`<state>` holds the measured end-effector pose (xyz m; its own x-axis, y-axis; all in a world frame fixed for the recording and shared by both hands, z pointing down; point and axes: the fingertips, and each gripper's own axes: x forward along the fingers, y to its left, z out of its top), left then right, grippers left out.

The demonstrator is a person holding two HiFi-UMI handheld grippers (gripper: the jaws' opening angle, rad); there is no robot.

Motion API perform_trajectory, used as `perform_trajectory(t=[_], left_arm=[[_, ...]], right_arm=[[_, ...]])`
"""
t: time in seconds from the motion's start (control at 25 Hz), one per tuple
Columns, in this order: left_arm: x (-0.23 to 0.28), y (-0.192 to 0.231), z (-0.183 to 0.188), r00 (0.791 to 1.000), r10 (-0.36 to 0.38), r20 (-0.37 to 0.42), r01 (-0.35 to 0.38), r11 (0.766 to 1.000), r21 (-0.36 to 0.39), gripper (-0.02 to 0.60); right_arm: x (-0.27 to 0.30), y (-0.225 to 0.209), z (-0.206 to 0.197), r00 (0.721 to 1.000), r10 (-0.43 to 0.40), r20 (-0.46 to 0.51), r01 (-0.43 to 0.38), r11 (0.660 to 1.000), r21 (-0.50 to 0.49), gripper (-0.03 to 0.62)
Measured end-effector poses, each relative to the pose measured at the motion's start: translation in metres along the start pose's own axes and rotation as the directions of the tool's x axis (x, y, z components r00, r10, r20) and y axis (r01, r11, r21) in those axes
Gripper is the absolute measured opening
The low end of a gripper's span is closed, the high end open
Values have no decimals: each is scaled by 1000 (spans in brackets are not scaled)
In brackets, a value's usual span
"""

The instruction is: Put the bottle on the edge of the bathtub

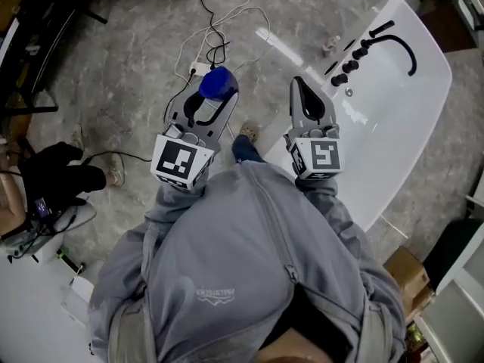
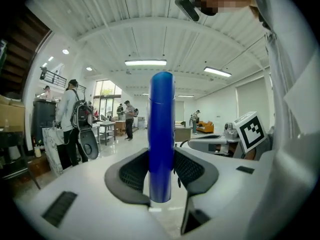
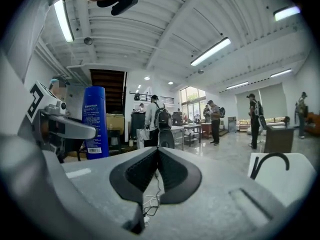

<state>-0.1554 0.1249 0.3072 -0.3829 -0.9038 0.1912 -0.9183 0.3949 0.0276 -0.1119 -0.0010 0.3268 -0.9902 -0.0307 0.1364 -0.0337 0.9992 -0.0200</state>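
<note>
Standing upright between left hand-held gripper [image 2: 161, 176] jaws: blue bottle [image 2: 161, 134], clamped.

blue bottle [image 1: 218, 82] clamped in left gripper [image 1: 215, 91], right gripper [image 1: 299, 86] beside it, jaws together, white bathtub [image 1: 401, 112] at right, cables [image 1: 219, 23] on grey floor [image 1: 128, 59]

Grey marbled floor [image 1: 113, 59]. A white power strip [image 1: 198, 68] with tangled cables [image 1: 227, 13] lies just ahead of the left gripper [image 1: 208, 100]. Seated person [image 1: 60, 174] well to its left. Cardboard box [image 1: 406, 267] behind and right of the right gripper [image 1: 301, 89]. Far ahead, a standing figure with a backpack [image 2: 80, 115]; strip lights [image 2: 145, 62] overhead.
</note>
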Motion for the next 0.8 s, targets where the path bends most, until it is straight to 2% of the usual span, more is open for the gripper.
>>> perform_trajectory(t=[0.2,0.36,0.6,0.8], left_arm=[[69,-21,11,990,-141,2,141,989,42,153],[108,-45,20,966,-258,-7,258,964,61,153],[151,-83,25,907,-420,-33,421,904,80,153],[183,-107,26,853,-520,-49,523,848,87,153]], right_arm=[[-6,-69,-8,991,-135,13,134,990,30,2],[-20,-111,-5,969,-247,11,246,967,61,2],[-68,-161,-18,896,-445,4,442,892,99,2],[-95,-185,-31,836,-549,-21,547,829,118,2]])
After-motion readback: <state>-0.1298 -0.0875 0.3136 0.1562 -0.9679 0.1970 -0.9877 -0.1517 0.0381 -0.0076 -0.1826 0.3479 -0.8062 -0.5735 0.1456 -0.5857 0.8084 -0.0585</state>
